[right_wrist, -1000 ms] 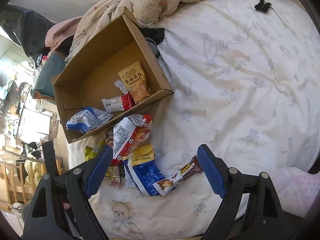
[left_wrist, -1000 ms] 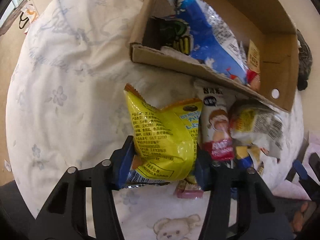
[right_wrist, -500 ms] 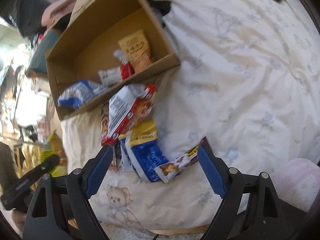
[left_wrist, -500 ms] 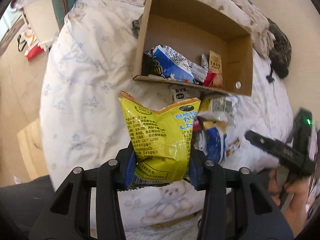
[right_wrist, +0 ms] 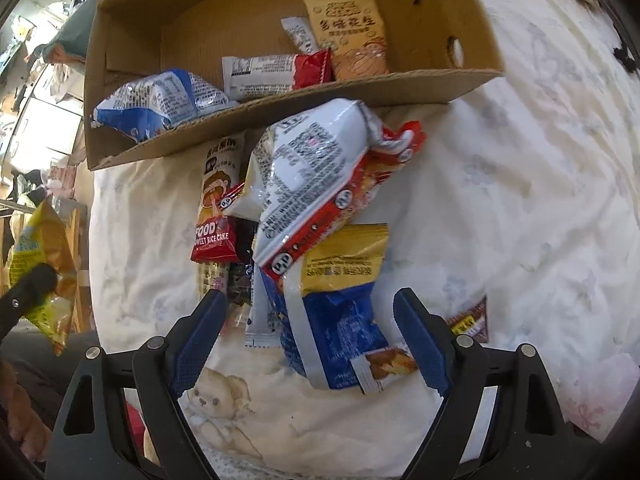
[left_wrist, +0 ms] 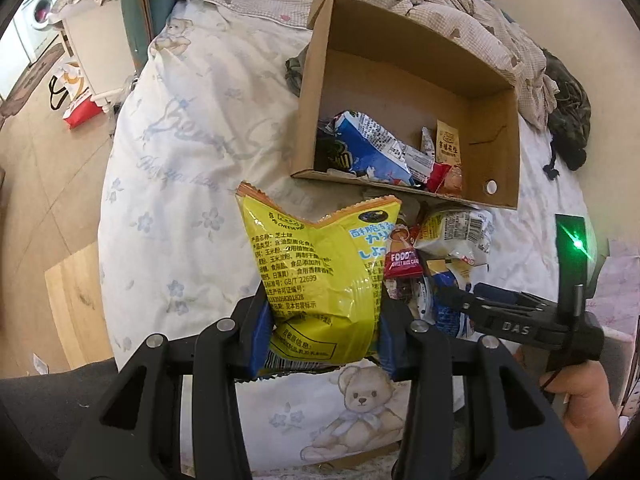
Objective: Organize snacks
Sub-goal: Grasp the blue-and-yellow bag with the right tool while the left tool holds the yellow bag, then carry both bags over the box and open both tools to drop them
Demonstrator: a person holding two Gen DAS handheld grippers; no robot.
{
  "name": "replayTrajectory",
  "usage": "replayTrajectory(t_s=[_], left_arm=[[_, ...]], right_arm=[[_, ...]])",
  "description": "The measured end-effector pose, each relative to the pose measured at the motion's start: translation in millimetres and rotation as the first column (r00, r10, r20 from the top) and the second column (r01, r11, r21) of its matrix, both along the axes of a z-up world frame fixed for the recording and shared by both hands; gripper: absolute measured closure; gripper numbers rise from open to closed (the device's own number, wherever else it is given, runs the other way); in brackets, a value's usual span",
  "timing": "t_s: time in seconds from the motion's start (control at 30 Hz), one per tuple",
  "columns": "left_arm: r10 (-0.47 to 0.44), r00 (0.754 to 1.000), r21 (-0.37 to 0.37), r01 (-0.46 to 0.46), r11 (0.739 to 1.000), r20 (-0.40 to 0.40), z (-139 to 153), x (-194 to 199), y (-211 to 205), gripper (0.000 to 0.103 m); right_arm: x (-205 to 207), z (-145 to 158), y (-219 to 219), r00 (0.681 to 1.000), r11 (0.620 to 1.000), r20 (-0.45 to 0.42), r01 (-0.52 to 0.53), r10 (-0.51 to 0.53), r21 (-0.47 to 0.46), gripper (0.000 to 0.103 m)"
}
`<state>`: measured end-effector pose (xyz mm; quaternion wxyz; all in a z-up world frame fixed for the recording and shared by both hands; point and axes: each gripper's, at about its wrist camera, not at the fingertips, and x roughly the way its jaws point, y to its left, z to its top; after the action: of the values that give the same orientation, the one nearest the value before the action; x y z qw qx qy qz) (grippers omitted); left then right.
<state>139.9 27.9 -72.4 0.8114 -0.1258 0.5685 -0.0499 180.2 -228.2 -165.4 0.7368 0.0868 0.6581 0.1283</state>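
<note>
Yellow crinkled foil fills the left wrist view, where the left claw (left_wrist: 324, 332) is clamped on a yellow snack bag (left_wrist: 320, 276) and holds it clear of the bed sheet (left_wrist: 180, 168), with the cardboard box (left_wrist: 496, 136) beyond it and the right claw (left_wrist: 480, 304) seen from the side, gripped by a hand (left_wrist: 584, 396). Only the right wrist view shows that right claw (right_wrist: 308, 332) spread wide with nothing gripped, its pads either side of a blue and yellow packet (right_wrist: 340, 300) in the snack pile on the bed just before the box (right_wrist: 280, 96). It also shows the yellow bag (right_wrist: 36, 264) at its far left edge, and a red and white bag (right_wrist: 320, 184) leaning at the box's front wall.
</note>
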Motion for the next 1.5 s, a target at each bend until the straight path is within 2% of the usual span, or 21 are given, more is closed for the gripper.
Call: replayTrajectory(t_s=[0.1, 0.2, 0.37, 0.6, 0.83, 0.97, 1.27, 1.5], left_arm=[[0.003, 1.000, -0.005, -0.003, 1.000, 0.001, 1, -1, -1, 0.064], [0.000, 1.000, 0.020, -0.001, 1.000, 0.015, 2, -1, -3, 0.064], [0.018, 1.000, 0.043, -0.019, 0.999, 0.021, 0, 1, 0, 0.064], [0.046, 0.999, 0.054, -0.047, 0.997, 0.022, -2, 1, 8, 0.063], [0.070, 0.997, 0.064, -0.070, 0.995, 0.013, -6, -2, 15, 0.063], [0.074, 0.997, 0.067, -0.075, 0.995, 0.014, -5, -2, 15, 0.063], [0.081, 0.997, 0.082, -0.082, 0.993, 0.018, -6, -2, 15, 0.063], [0.074, 0.997, 0.078, -0.076, 0.994, 0.028, -4, -2, 13, 0.064]], right_arm=[[0, -6, 2, 1.000, 1.000, -0.003, -0.007, 0.007, -0.017, 0.016], [2, -14, 7, 1.000, 1.000, -0.026, -0.014, 0.013, -0.026, 0.024], [-1, -19, 11, 0.998, 0.999, -0.041, -0.041, 0.041, -0.017, 0.049], [-5, -11, 2, 1.000, 1.000, -0.027, -0.008, 0.009, 0.027, 0.059], [-17, 4, -7, 0.999, 0.988, -0.046, 0.033, -0.026, 0.149, 0.061], [-23, 16, -3, 1.000, 0.977, -0.026, 0.002, 0.004, 0.213, 0.061], [-37, 36, 2, 0.999, 0.969, 0.030, -0.047, 0.041, 0.242, 0.061], [-52, 54, 8, 0.994, 0.941, 0.093, -0.082, 0.054, 0.330, 0.062]])
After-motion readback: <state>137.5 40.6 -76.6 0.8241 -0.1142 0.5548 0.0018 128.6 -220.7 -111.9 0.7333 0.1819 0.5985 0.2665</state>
